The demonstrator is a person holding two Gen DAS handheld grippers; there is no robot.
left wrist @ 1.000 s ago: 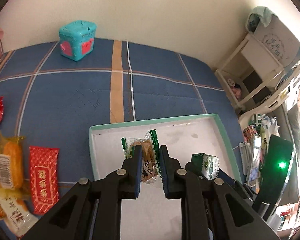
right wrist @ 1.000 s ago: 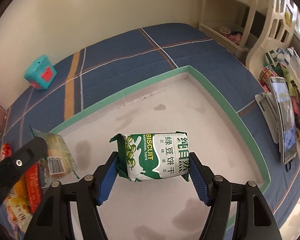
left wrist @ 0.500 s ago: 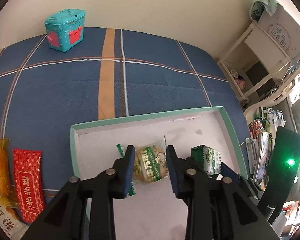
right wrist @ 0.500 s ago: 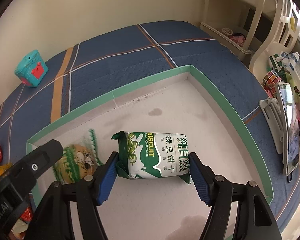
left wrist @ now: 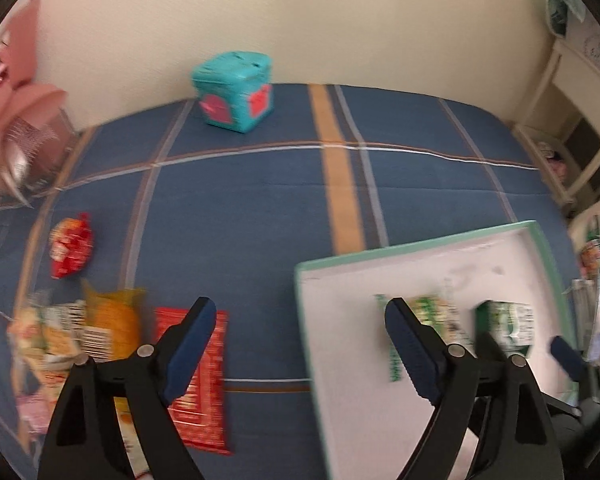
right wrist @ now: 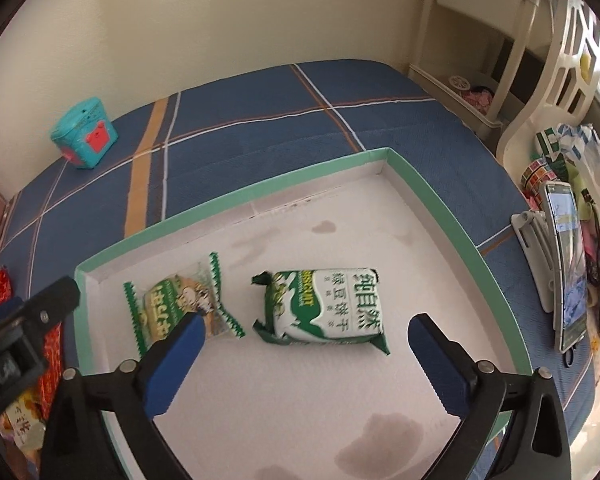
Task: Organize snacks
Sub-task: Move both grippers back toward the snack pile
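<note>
You have the tray (right wrist: 452, 220) lying on the bed (right wrist: 260, 112), with two packets inside it: the biscuit pack (right wrist: 328, 308) near the middle and the smaller wrapped snack (right wrist: 176, 308) just to its left, apart from it. Left of the tray, loose snack packets (left wrist: 196, 376) lie on the cover. The toy box (left wrist: 234, 96) sits far back by the wall. A phone (right wrist: 568, 260) stands right of the tray.

"BISCUIT" on green biscuit pack (right wrist: 325, 307)

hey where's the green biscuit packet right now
In the right wrist view the green biscuit packet lies flat in the white tray, right of the smaller snack packet.
</note>
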